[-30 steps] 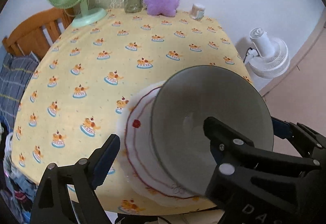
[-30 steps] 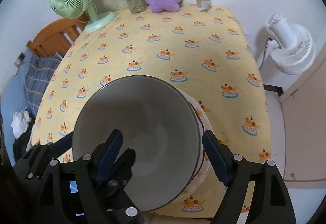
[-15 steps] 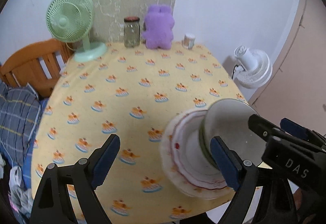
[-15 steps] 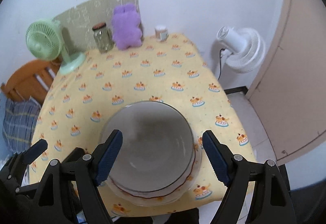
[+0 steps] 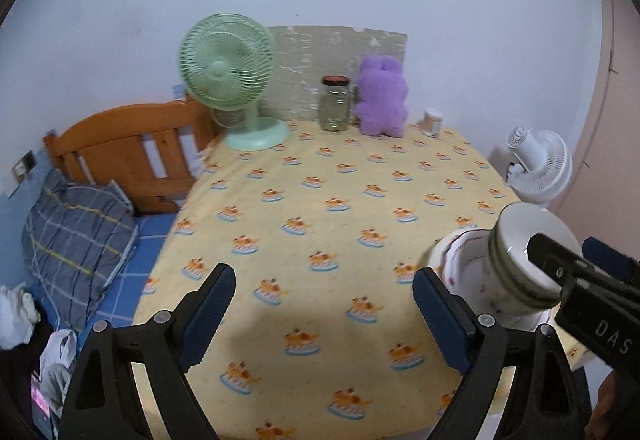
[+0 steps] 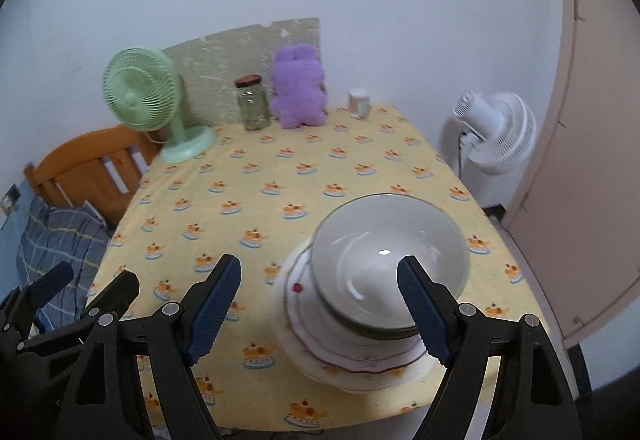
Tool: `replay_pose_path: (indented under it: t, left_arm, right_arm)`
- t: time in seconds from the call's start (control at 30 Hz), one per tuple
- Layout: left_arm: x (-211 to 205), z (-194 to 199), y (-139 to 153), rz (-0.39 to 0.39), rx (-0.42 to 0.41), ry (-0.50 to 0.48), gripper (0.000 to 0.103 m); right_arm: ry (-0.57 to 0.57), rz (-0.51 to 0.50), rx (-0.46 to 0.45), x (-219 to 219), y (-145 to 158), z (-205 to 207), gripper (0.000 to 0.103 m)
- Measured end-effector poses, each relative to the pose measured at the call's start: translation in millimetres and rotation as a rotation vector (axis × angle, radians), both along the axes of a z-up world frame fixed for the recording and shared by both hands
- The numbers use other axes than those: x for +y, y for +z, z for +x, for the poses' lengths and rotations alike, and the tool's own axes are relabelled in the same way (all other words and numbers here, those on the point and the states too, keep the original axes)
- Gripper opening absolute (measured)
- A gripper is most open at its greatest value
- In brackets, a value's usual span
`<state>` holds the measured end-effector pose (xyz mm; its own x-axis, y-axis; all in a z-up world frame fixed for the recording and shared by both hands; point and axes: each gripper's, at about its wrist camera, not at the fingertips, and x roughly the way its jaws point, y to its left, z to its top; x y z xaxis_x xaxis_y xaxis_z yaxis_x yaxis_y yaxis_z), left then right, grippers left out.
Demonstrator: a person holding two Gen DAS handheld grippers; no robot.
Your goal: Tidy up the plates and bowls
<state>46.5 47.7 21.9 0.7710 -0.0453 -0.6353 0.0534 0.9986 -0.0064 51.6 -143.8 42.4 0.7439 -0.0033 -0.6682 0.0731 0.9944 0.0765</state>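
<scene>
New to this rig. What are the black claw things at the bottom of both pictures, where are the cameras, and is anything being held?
No robot arm here: a person holds a two-finger gripper in each hand, and each gripper carries a fisheye camera looking forward along its fingers. So the black claws with blue pads are the gripper's own fingers.

One picture is from the left gripper, the other from the right gripper. Each also catches the other gripper at its edge.

Both are open and hold nothing.

On the table with the yellow printed cloth a grey bowl sits on a stack of white plates with red edging, near the front right corner. Along the back edge stand a green desk fan, a glass jar, a purple plush toy and a small white container.
</scene>
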Motion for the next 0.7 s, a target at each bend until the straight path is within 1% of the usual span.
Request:
replay_pose_path:
  t: [0.1, 0.23, 0.3, 0.53, 0.7]
  left_arm:
    - [6, -15, -9, 0.014, -0.023, 0.014, 0.092]
    - [14, -36, -17, 0.006, -0.058, 0.045, 0.094]
    - [16, -46, -21, 0.004, -0.071, 0.045, 0.094]
    - [20, -69, -37, 0.001, -0.082, 0.045, 0.097]
    - [23, -78, -40, -0.012, -0.093, 0.051, 0.098]
  right_arm:
    - [0.016, -0.002, -0.031, 10, -10, -13, 0.083]
    - [0.049, -0.01, -0.042, 21, -23, -31, 0.083]
    - [0.048, -0.018, -0.05, 24, -29, -41, 0.083]
    - [0.045, -0.015, -0.078, 26, -45, -68, 0.083]
    - [0.04, -0.018, -0.1, 28, -48, -77, 0.084]
